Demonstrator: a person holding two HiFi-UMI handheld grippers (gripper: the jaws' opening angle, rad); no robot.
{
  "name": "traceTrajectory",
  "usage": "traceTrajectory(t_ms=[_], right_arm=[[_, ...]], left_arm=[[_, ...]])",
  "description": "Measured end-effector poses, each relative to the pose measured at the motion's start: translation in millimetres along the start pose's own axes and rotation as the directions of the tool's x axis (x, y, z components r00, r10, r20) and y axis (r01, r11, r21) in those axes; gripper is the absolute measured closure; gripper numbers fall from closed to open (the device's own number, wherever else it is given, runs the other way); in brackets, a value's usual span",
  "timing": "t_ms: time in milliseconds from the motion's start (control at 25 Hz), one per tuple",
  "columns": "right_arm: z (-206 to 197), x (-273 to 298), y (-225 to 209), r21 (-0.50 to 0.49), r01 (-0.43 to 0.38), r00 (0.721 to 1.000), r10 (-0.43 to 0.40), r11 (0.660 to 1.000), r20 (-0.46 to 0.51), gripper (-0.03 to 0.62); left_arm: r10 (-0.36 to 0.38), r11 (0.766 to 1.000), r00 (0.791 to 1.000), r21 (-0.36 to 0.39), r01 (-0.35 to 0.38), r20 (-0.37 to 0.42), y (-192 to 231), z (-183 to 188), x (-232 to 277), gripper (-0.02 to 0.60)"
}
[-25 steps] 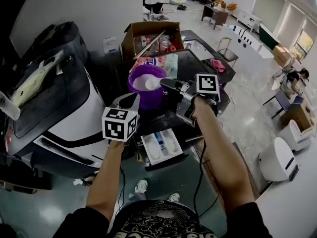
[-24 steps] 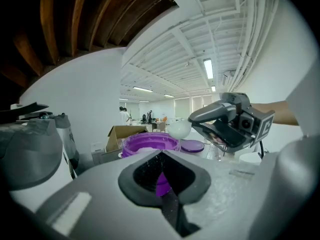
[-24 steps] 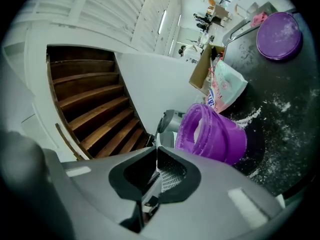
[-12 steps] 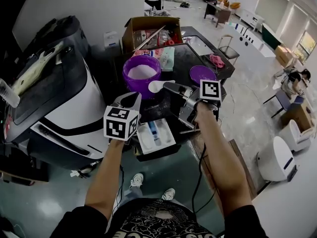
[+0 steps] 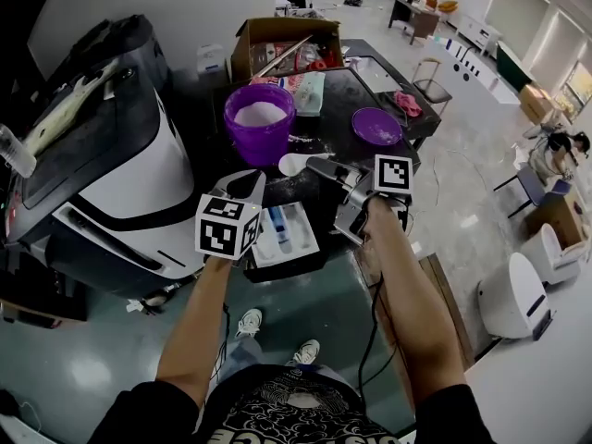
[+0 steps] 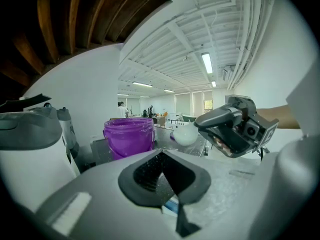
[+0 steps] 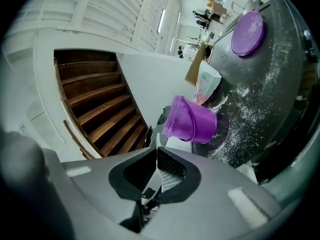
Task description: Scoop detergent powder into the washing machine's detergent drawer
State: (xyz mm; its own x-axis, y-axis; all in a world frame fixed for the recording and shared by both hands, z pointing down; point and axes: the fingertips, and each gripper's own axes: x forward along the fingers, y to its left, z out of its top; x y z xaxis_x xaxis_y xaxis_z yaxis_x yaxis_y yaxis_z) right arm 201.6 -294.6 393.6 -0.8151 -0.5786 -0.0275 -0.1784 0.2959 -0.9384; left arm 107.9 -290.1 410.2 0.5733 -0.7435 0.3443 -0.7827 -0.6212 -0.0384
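Both tools are closed: the right gripper (image 5: 314, 164) pinches a round white plastic scoop (image 5: 293, 163); the left gripper (image 5: 244, 183), empty, sits beside the open white drawer (image 5: 298, 244).

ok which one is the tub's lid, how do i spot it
Find the dark machine top in the head view. A tall purple tub of white powder stands on it; the lid lies apart to the tub's right, near a pink cloth. It is the only flat purple disc there.

left gripper (image 5: 242, 185): grey shell, black ribbed jaw pads (shell speckled white) | right gripper (image 5: 313, 164): same build | marker cube (image 5: 227, 228) on each: black-white squares | black cable (image 5: 373, 313) off right | black short sleeves (image 5: 139, 419) | black tee (image 5: 296, 413), white print | white sneakers (image 5: 250, 321)
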Motion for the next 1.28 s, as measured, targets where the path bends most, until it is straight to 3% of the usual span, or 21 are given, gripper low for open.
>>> traceTrajectory(t_ms=[360, 1000, 1120, 1280], right_arm=[[-25.3, -21.3, -30.5, -0.033, 0.023, 0.999, -0.024, 0.999, -0.04, 0.56], [-68.1, -34.2, -87.5, -0.165, 0.15, 0.972, -0.176, 0.975, -0.157, 0.561], [-73.4, -34.2, -93.4, -0.231, 0.174, 0.96, -0.218, 0.957, -0.178, 0.562], [-81.0, -33.7, -101.9, -0.36, 0.215, 0.928, -0.305, 0.908, -0.215, 0.562]], left_arm=[[0.001, 1.0, 0.999, -0.014, -0.001, -0.048, -22.8, -33.5, -3.0, 0.58], [-0.014, 0.999, 0.991, -0.036, 0.009, -0.137, -42.8, -83.1, -1.6, 0.58], [-0.019, 0.999, 0.989, -0.034, 0.014, -0.148, -46.0, -88.3, -2.1, 0.58], [-0.022, 0.999, 0.987, -0.034, 0.017, -0.16, -47.7, -93.4, -3.3, 0.58]])
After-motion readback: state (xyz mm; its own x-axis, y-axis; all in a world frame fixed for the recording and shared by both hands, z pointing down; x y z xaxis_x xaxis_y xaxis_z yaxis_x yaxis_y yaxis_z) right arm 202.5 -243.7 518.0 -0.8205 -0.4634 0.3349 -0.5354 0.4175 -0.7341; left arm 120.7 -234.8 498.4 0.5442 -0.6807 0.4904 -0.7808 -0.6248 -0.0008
